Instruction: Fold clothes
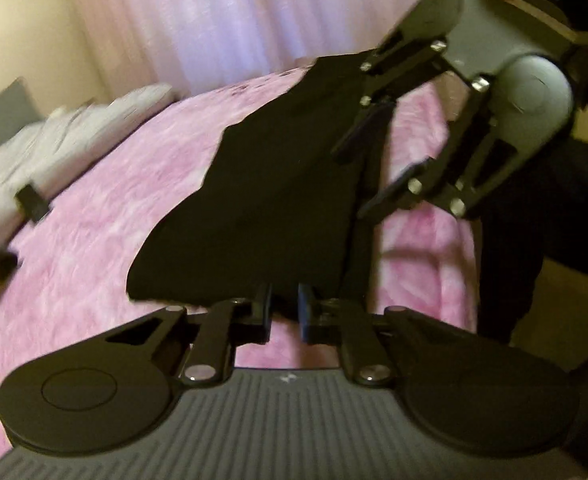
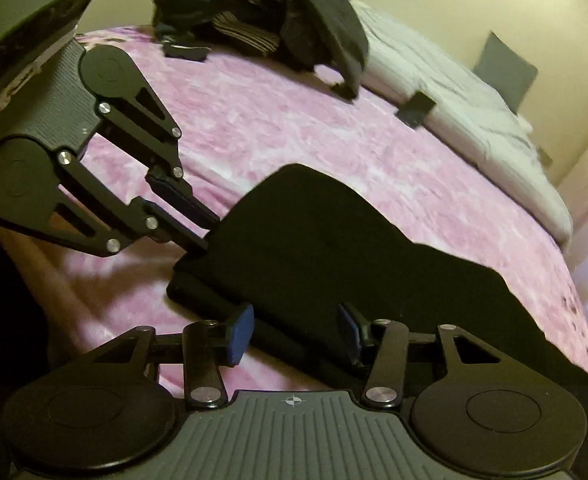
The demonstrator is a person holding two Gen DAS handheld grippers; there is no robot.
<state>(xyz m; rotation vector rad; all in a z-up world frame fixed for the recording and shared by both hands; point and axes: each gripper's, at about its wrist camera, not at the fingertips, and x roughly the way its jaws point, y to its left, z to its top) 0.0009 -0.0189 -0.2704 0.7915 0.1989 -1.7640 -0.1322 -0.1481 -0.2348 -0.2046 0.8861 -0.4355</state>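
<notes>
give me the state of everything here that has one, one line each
black garment: lying flat on the pink blanket, partly folded
left gripper: fingers nearly together at the garment's corner; a grip is not clear
right gripper: fingers apart, straddling the garment's near edge, not pressing on it
pile of dark clothes: heaped, unfolded, at the far side of the bed
pink blanket: spread over the bed
white bedding: rumpled

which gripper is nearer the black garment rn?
Left. The left gripper has its jaws pinched on a corner of the black garment. The right gripper hovers over the garment's long edge with its jaws open, cloth between them but not pressed.
</notes>
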